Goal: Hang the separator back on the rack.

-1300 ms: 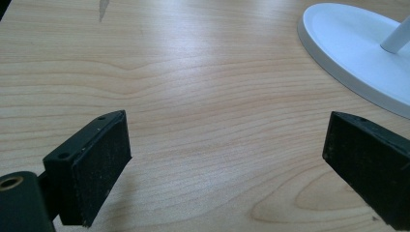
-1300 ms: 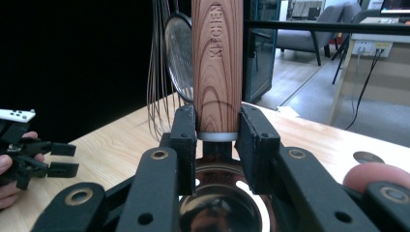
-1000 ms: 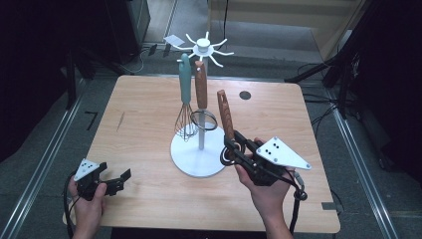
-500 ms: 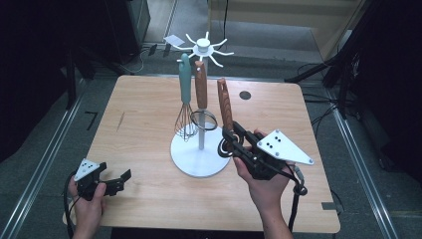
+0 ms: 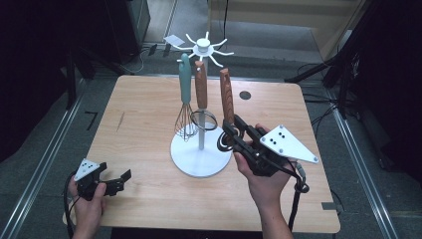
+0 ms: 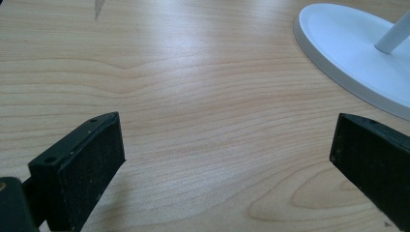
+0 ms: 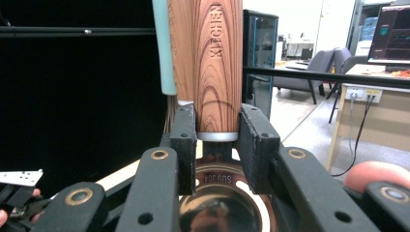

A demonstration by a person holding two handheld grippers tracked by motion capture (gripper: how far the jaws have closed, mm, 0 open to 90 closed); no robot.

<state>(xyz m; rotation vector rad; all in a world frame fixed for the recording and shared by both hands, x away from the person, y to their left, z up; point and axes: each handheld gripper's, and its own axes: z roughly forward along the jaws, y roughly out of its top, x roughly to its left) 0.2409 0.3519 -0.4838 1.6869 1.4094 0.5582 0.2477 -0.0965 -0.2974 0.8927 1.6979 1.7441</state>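
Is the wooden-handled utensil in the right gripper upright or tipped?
Roughly upright: the wooden-handled utensil stands handle-up between the right gripper jaws, beside the white rack.

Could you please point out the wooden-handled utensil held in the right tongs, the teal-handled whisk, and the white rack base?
wooden-handled utensil (image 7: 217,72): right gripper view, on the wood-grain handle.
teal-handled whisk (image 5: 185,74): high view, on the teal handle.
white rack base (image 5: 196,159): high view, on the bare disc surface.
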